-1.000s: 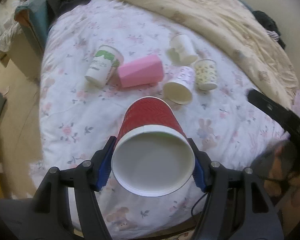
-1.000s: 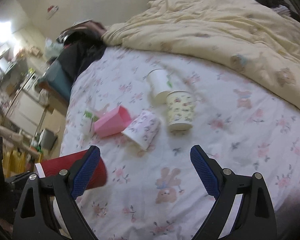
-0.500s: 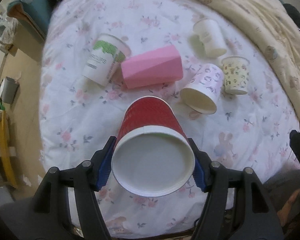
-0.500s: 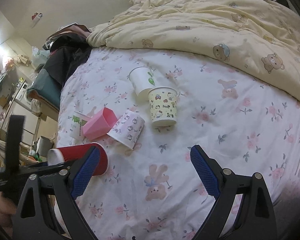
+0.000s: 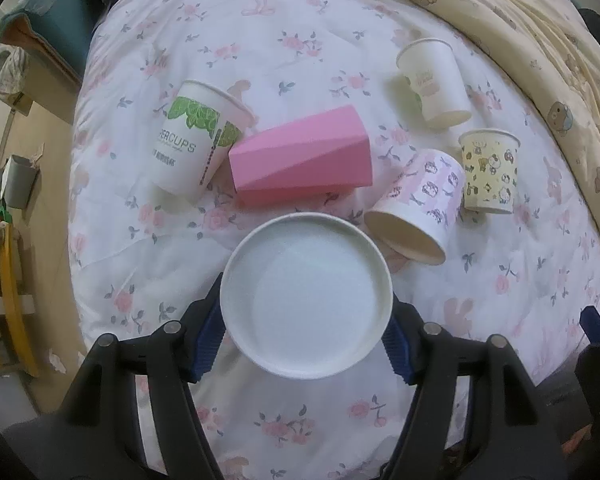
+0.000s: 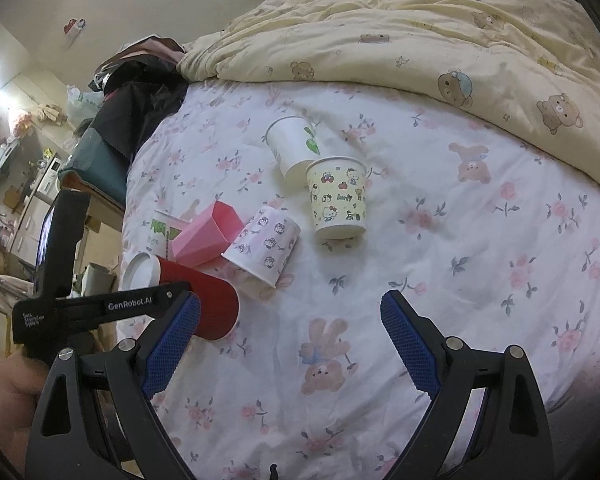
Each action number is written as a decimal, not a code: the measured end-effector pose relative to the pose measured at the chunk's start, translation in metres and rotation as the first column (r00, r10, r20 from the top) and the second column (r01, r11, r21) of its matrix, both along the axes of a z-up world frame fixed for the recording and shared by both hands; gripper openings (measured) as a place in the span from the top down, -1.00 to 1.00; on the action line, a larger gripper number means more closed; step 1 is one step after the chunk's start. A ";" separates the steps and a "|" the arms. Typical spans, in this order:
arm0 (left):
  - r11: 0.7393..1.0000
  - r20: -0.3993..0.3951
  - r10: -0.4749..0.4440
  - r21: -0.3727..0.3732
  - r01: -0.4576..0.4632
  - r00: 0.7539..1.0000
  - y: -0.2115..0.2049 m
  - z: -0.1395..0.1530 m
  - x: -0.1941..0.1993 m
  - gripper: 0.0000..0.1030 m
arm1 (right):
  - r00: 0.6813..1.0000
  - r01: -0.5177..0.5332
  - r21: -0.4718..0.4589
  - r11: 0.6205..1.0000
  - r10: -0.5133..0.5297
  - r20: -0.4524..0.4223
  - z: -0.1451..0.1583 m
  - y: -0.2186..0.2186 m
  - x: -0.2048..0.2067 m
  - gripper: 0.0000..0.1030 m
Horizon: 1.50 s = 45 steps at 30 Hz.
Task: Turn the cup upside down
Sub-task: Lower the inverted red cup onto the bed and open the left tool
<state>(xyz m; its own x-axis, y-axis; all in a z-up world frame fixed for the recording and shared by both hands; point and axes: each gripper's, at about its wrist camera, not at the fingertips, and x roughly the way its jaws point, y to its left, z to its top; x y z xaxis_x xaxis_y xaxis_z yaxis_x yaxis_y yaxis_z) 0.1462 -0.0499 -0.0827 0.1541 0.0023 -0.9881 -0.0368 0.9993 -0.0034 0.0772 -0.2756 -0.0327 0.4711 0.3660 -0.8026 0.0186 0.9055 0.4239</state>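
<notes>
My left gripper (image 5: 306, 334) is shut on the red ribbed paper cup (image 5: 306, 298). In the left wrist view only the cup's white open mouth faces the camera. In the right wrist view the red cup (image 6: 204, 300) is held tilted above the flowered bed sheet (image 6: 440, 272), mouth up and to the left, with the left gripper's black body (image 6: 100, 306) across it. My right gripper (image 6: 290, 346) is open and empty over the sheet, to the right of the red cup.
Several cups lie or stand on the sheet beyond: a white green-leaf cup (image 5: 196, 142), a pink angular cup (image 5: 304, 160), a pink-patterned cup (image 5: 420, 204), a yellow cartoon cup (image 5: 488, 172), a white cup (image 5: 434, 80). A cream duvet (image 6: 440, 24) covers the far bed.
The left gripper has tilted so the red cup's mouth now faces the camera squarely and its red wall is hidden. It has also moved closer over the other cups.
</notes>
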 end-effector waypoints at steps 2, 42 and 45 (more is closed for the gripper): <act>1.000 0.020 0.012 -0.009 -0.012 1.000 0.002 0.003 0.000 -0.27 | 1.000 -0.003 0.001 1.000 0.003 0.002 0.000 0.001 0.000 -0.82; 0.985 0.499 0.168 -0.043 -0.169 0.850 0.091 0.090 -0.172 -0.65 | 0.957 -0.186 -0.091 0.978 0.201 0.208 0.029 0.059 -0.051 -0.83; 0.985 0.509 0.161 -0.026 -0.172 0.846 0.091 0.085 -0.183 -0.66 | 0.954 -0.178 -0.116 0.977 0.200 0.223 0.029 0.065 -0.061 -0.83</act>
